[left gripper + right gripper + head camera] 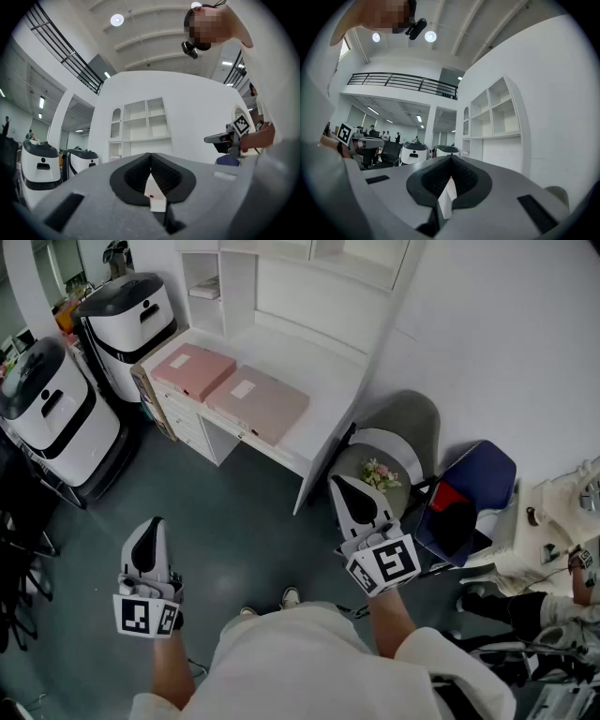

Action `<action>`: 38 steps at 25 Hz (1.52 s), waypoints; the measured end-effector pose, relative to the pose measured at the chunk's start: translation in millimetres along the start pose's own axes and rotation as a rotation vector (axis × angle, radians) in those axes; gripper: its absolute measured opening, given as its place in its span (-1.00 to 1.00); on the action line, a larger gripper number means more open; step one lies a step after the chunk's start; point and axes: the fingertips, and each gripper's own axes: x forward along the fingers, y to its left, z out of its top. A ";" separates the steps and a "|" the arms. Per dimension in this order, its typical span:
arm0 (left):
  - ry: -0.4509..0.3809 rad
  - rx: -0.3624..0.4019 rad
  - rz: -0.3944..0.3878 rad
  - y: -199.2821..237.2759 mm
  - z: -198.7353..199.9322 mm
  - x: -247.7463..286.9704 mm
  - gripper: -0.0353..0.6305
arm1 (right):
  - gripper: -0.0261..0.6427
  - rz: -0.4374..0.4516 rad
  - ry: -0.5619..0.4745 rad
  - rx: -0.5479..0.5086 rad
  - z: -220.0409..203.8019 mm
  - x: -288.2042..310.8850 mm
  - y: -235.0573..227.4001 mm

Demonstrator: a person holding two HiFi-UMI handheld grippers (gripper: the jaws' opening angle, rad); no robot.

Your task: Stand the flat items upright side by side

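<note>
The person is standing on the dark floor (244,512), well apart from the white desk (323,395), and is holding both tools out in front; the left gripper (150,532) is sitting low at the left, the right gripper (352,493) further right, near the desk's near corner. Both are clenched: each pair of jaws is meeting at the tips with nothing between them. The task's things are lying flat on the desk top, untouched; the left pink box (194,369) and the right pink box (258,402) are resting just beside each other, each showing a pale label on its lid, neither one upright. White shelves (281,277) are rising at the far side of the desk; two white-and-black machines (127,320) are standing to its left; to its right a grey chair (408,423) is carrying a small bunch of flowers (380,474) on its seat, with a blue bag (478,488) just beside it.
</note>
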 end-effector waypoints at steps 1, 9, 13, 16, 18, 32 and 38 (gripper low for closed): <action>-0.002 0.000 0.002 -1.7 -0.5 3.1 -0.85 | -0.92 0.002 0.001 0.000 -1.3 1.5 -3.8; 0.008 -0.005 0.030 -7.0 -10.7 15.8 -0.85 | -0.92 0.032 -0.013 0.033 -9.0 13.6 -22.8; 0.018 0.002 0.048 -5.5 -14.2 12.3 -0.85 | -0.91 0.048 -0.021 0.074 -11.7 19.3 -28.6; 0.026 -0.002 0.068 0.0 -16.3 6.5 -0.85 | -0.91 0.063 -0.015 0.074 -13.6 23.0 -25.9; 0.032 -0.003 0.077 1.7 -18.6 3.3 -0.85 | -0.91 0.072 -0.013 0.077 -15.5 25.5 -22.2; 0.052 0.123 0.148 10.0 -21.7 9.6 -0.30 | -0.91 0.086 0.009 0.087 -30.2 29.6 -25.5; 0.123 0.268 0.111 -5.6 -29.9 29.8 0.69 | -0.91 0.080 0.022 0.112 -39.7 26.6 -40.9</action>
